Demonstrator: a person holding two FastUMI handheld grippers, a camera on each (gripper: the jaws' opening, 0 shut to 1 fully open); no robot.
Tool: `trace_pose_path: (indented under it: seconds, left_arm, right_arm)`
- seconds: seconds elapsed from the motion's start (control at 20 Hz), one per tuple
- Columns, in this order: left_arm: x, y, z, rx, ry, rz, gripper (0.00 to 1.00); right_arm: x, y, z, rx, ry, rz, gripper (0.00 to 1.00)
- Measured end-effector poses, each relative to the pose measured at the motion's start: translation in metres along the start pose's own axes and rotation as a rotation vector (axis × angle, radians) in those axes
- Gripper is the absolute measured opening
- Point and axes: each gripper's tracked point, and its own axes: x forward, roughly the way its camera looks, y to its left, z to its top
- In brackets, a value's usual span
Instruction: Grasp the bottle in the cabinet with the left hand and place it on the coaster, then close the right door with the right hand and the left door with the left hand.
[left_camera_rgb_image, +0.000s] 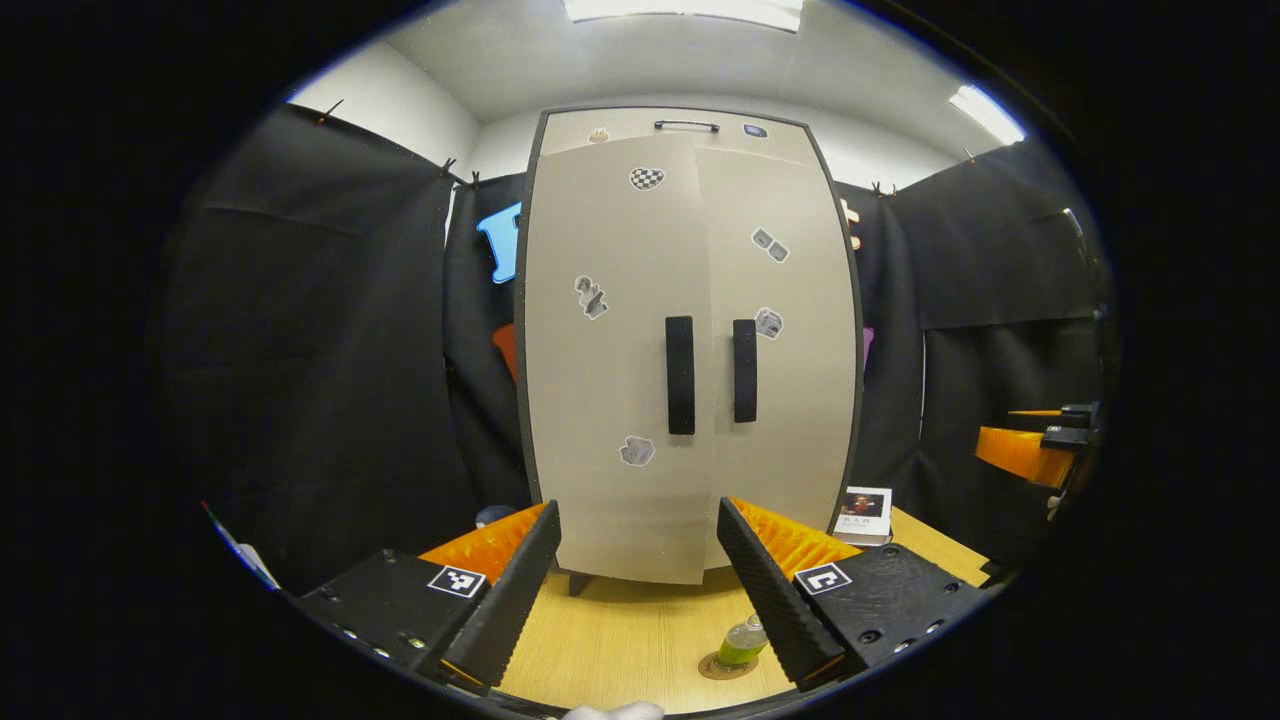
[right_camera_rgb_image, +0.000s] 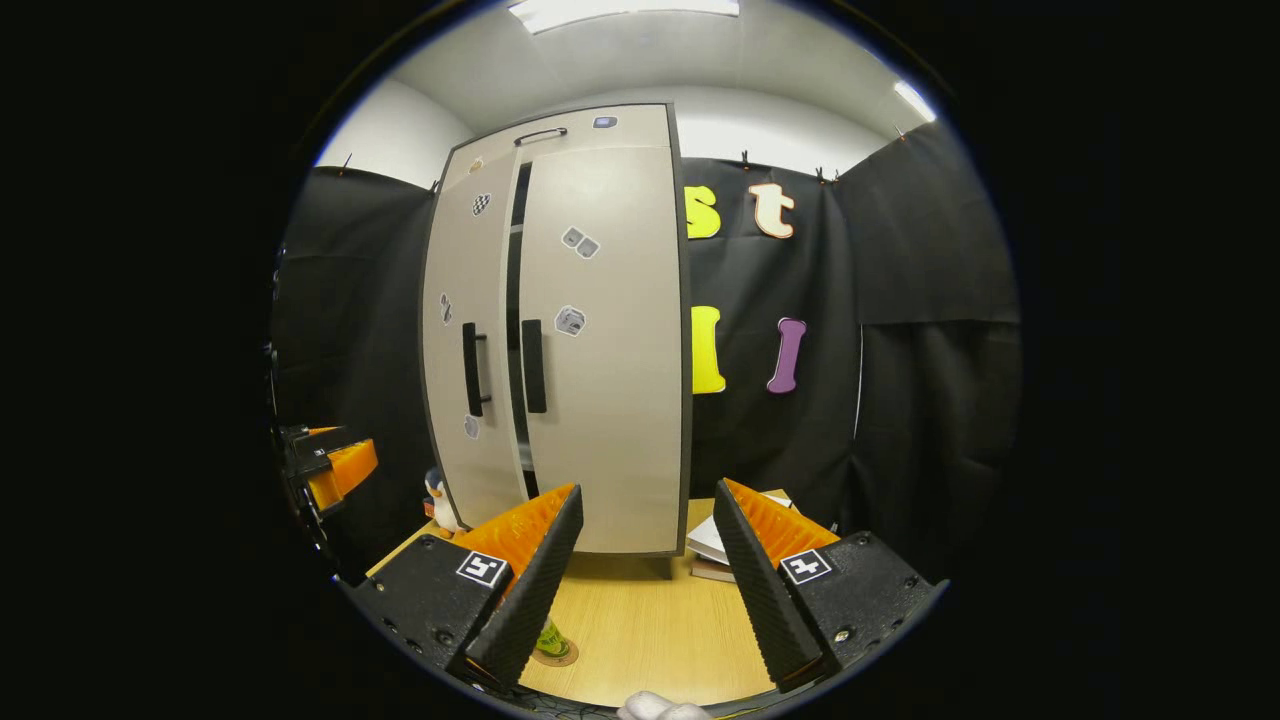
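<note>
A tall beige cabinet (left_camera_rgb_image: 690, 330) stands at the back of the wooden table (left_camera_rgb_image: 620, 630). In the right gripper view its right door (right_camera_rgb_image: 605, 380) lies flush, while the left door (right_camera_rgb_image: 465, 300) stands slightly ajar with a dark gap beside it. A small bottle of green liquid (left_camera_rgb_image: 744, 640) stands upright on a round coaster (left_camera_rgb_image: 722, 668) near the table's front; it also shows as the bottle (right_camera_rgb_image: 549, 640), partly behind a finger. My left gripper (left_camera_rgb_image: 640, 600) is open and holds nothing, facing the door handles (left_camera_rgb_image: 681, 375). My right gripper (right_camera_rgb_image: 645, 590) is open too, well back from the cabinet.
Books (left_camera_rgb_image: 866, 515) lie on the table right of the cabinet, also seen as a stack of books (right_camera_rgb_image: 712, 545). A small penguin toy (right_camera_rgb_image: 438, 498) stands by the cabinet's left corner. The other gripper (left_camera_rgb_image: 1035, 448) hovers far right; likewise the left one (right_camera_rgb_image: 330, 465).
</note>
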Motion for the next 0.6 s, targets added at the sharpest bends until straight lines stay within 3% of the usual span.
trace_pose_path:
  seconds: [0.35, 0.6]
  left_arm:
    - [-0.002, 0.006, -0.006, -0.006, 0.013, 0.021, 0.96]
    - [-0.006, 0.011, -0.004, 0.001, 0.004, 0.051, 0.96]
  right_arm:
    - [0.003, 0.001, 0.003, -0.015, -0.010, 0.000, 0.82]
    - [0.008, 0.015, 0.001, -0.016, 0.007, 0.042, 0.82]
